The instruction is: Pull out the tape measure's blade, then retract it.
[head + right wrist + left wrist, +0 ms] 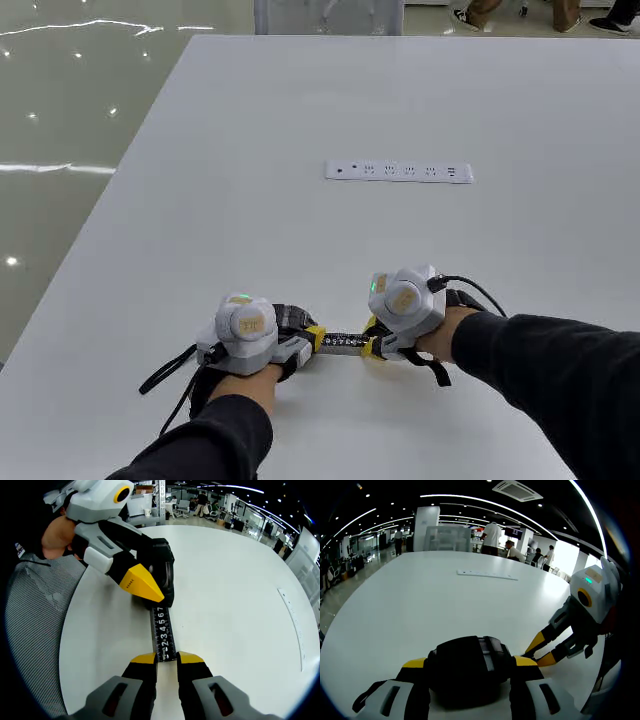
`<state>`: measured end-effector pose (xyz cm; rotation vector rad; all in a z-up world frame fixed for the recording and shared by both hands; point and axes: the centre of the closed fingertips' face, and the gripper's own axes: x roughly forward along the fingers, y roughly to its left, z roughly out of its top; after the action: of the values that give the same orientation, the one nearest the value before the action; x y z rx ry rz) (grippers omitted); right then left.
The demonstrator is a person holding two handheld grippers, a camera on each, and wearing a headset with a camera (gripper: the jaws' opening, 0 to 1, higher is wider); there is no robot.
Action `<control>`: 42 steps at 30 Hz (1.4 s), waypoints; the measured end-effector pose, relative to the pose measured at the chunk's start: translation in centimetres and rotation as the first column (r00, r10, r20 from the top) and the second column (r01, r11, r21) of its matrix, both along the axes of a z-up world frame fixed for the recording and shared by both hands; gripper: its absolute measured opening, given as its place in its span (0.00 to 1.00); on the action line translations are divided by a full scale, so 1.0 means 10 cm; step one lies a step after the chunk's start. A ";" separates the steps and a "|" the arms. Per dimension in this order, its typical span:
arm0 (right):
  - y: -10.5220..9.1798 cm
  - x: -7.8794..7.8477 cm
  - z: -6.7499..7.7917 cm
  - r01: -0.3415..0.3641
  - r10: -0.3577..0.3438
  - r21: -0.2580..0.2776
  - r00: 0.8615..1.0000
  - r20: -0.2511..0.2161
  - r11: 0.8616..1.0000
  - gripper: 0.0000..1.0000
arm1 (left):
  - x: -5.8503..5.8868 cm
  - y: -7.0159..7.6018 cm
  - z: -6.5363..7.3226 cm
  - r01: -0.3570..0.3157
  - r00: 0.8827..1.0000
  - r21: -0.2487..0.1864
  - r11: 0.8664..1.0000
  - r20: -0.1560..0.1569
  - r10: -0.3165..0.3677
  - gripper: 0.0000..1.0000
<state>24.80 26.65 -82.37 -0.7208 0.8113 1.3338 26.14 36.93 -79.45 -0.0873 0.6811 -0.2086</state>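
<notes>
A black tape measure case (293, 319) rests on the white table (400, 100) near its front edge. My left gripper (305, 335) is shut on the case, and in the left gripper view the case (467, 667) sits between the yellow-tipped fingers (525, 661). A short length of blade (343, 341) runs from the case to my right gripper (368, 338). In the right gripper view the numbered blade (161, 632) ends between the yellow fingertips of my right gripper (162, 658), shut on its tip. The case (164, 572) and my left gripper (157, 585) lie just beyond.
A white power strip (398, 171) lies flat in the middle of the table, well beyond the grippers; it is also in the left gripper view (487, 574). Black straps (165, 370) trail from the left gripper. People stand far off in the room.
</notes>
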 end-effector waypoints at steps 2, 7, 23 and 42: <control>0.01 -0.01 0.00 0.002 -0.002 0.000 1.000 -0.003 1.000 0.11 | 0.00 0.00 0.00 0.000 1.000 0.000 1.000 0.000 0.000 0.60; 0.05 -0.02 0.00 -0.005 0.005 0.001 1.000 0.004 1.000 0.11 | 0.00 0.00 0.00 0.000 1.000 0.000 1.000 0.001 0.000 0.60; 0.23 -0.03 -0.02 0.000 -0.001 0.023 1.000 0.005 1.000 0.11 | -0.01 0.00 0.01 -0.001 1.000 -0.004 1.000 -0.003 0.001 0.60; 0.44 -0.03 -0.03 -0.012 0.012 0.022 1.000 0.003 1.000 0.11 | -0.01 0.00 0.01 -0.004 1.000 -0.009 1.000 -0.006 0.004 0.60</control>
<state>24.46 31.02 -82.69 -0.7115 0.7903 1.3504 26.00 36.96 -79.39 -0.0980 0.6863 -0.2076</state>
